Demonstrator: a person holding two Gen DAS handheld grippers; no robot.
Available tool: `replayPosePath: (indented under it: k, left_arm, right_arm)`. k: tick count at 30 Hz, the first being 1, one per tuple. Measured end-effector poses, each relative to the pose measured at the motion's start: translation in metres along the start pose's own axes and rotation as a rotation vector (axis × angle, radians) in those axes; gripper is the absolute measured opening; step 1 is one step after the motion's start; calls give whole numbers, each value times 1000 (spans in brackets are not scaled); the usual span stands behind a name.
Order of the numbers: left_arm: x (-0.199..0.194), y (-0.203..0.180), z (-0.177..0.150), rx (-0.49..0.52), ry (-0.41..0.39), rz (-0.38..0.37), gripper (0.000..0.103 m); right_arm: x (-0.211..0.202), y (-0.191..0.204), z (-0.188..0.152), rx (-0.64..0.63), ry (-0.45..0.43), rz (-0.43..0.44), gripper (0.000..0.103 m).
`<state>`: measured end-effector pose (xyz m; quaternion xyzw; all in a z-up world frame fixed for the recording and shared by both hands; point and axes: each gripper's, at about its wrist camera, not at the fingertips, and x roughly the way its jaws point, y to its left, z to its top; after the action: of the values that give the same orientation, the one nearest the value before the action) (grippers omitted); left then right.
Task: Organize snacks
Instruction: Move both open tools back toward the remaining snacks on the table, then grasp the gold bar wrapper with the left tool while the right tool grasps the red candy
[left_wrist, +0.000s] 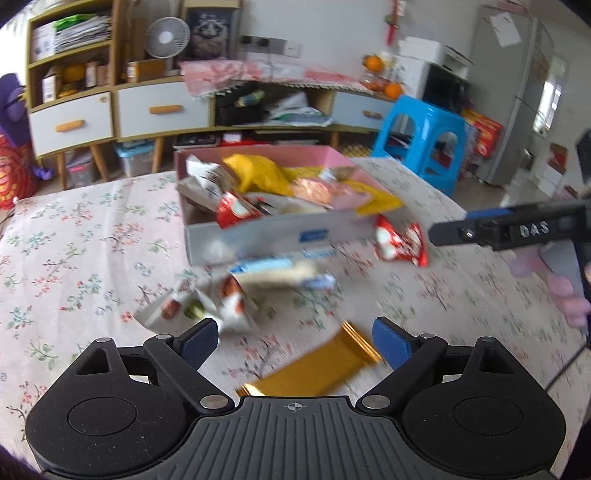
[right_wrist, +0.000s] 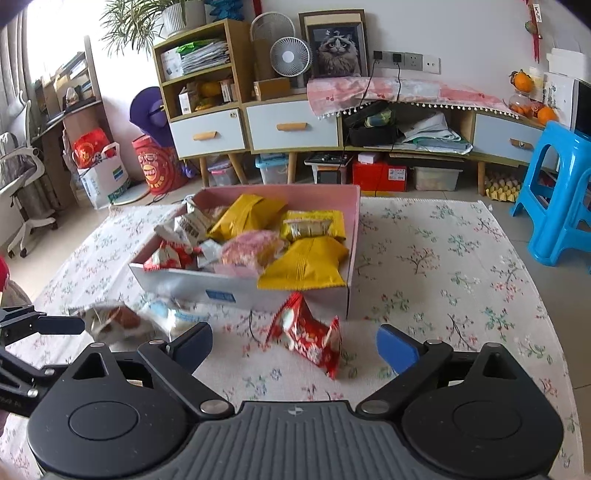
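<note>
A pink-lined cardboard box (left_wrist: 266, 236) (right_wrist: 243, 291) on the floral cloth holds several snack packs, yellow, red, pink and white. Loose on the cloth in front of it: a gold bar wrapper (left_wrist: 314, 369), a white and red pack (left_wrist: 199, 306) (right_wrist: 118, 321), a blue and white pack (left_wrist: 277, 273) (right_wrist: 181, 314) and a red pack (left_wrist: 400, 242) (right_wrist: 306, 336). My left gripper (left_wrist: 295, 341) is open and empty over the gold wrapper. My right gripper (right_wrist: 295, 345) is open and empty just short of the red pack. It also shows side-on in the left wrist view (left_wrist: 517, 229).
The floral cloth (right_wrist: 443, 266) covers the work surface. A blue plastic stool (right_wrist: 557, 192) stands at the right. A low cabinet with drawers (right_wrist: 291, 129) runs along the back wall, with storage boxes beneath it.
</note>
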<state>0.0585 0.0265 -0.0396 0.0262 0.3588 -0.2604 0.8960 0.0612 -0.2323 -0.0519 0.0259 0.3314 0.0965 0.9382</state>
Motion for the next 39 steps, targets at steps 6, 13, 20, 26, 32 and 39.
replayPosePath:
  k: [6, 13, 20, 26, 32, 39]
  left_arm:
    - [2, -8, -14, 69, 31, -44, 92]
    - [14, -9, -24, 139, 87, -68, 89]
    - [25, -6, -24, 138, 108, -33, 81]
    - [29, -5, -22, 110, 103, 35, 62]
    - [30, -3, -15, 45, 100, 83, 38]
    - [33, -3, -10, -2, 107, 32, 36]
  right_arm:
    - [-1, 5, -14, -41, 25, -11, 88]
    - [3, 15, -27, -92, 64, -16, 88]
    - [10, 18, -34, -129, 94, -26, 88]
    - [18, 15, -36, -138, 111, -47, 88]
    - [28, 9, -32, -127, 117, -73, 88]
    - [45, 2, -23, -122, 118, -107, 88]
